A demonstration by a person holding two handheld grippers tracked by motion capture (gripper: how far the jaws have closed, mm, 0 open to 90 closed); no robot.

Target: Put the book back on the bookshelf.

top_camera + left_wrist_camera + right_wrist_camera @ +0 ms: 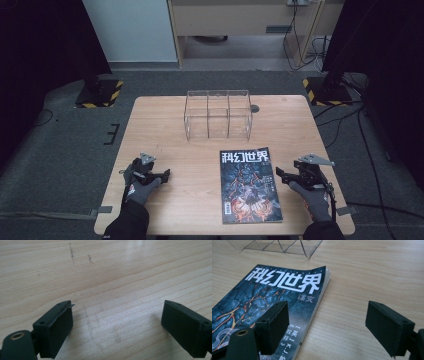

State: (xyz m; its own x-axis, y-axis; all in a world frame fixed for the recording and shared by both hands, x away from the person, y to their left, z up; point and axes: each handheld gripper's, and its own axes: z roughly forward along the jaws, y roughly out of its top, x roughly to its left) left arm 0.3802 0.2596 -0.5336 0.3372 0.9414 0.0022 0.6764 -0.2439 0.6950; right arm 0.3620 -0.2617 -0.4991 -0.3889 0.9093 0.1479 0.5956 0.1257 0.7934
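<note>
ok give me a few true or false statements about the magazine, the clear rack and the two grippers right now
1. The magazine lies flat on the table, cover up. True.
2. The magazine stands inside the clear rack. False: the rack is empty and sits farther back on the table, apart from the magazine.
3. The right gripper has its jaws open with nothing between them. True: it is beside the magazine's right edge.
4. The left gripper is shut on the magazine. False: its jaws are open over bare wood, well left of the magazine.
5. The rack has several compartments. True.
</note>
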